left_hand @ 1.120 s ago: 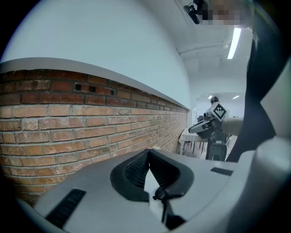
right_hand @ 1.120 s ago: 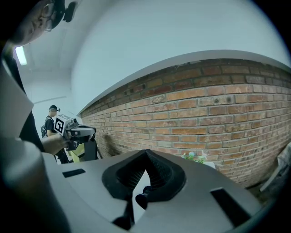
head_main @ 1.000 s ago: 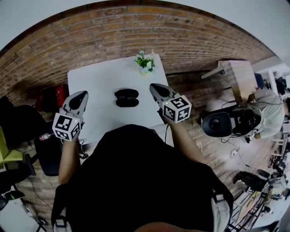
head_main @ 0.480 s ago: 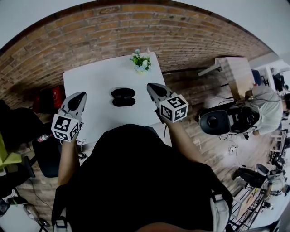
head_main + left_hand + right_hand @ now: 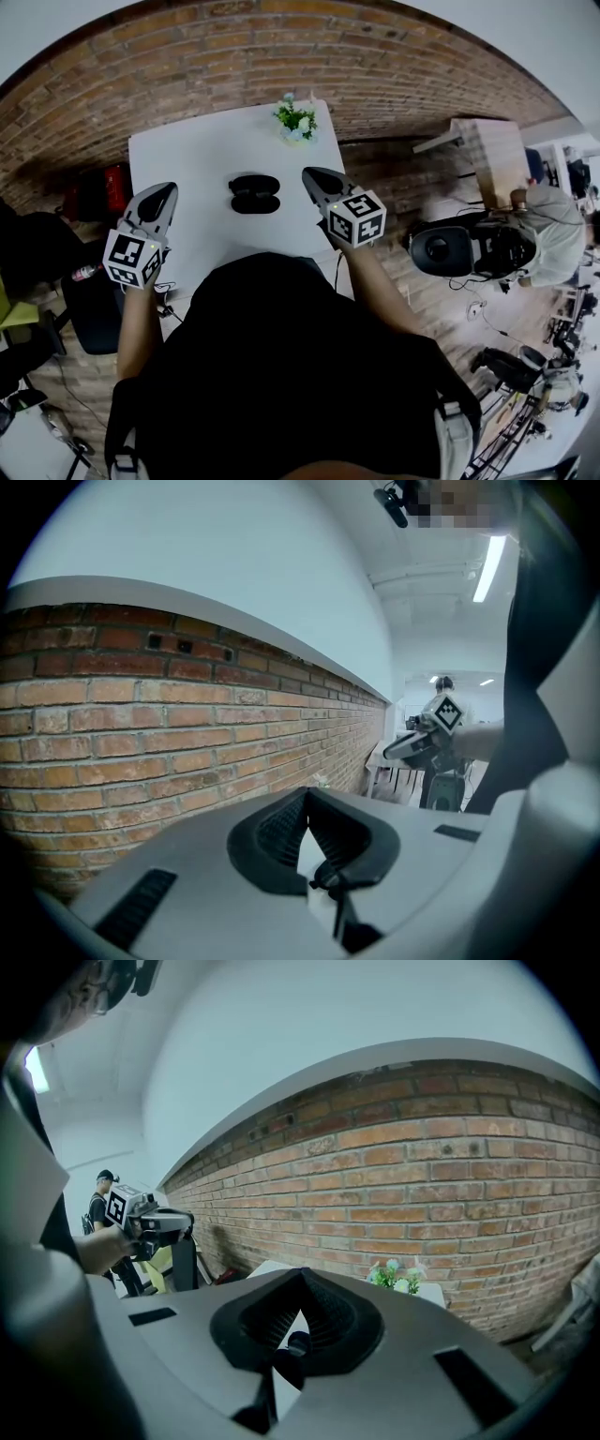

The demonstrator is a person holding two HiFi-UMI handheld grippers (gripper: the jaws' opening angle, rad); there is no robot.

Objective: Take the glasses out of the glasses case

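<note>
While case [image 5: 254, 193] lies on table [image 5: 187, 155], left gripper [image 5: 165, 193] and right gripper [image 5: 316, 178] flank it, not touching, both with jaws closed on nothing.

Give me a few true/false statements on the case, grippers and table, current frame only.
1. The glasses case lies on the white table, between the left gripper and the right gripper in the head view. True.
2. The right gripper is clamped on the glasses case. False: its jaws are together on nothing, clear of the case.
3. A small potted plant stands at the table's far edge, by the brick wall. True.
4. The left gripper's jaws are wide apart. False: they are together and empty.
</note>
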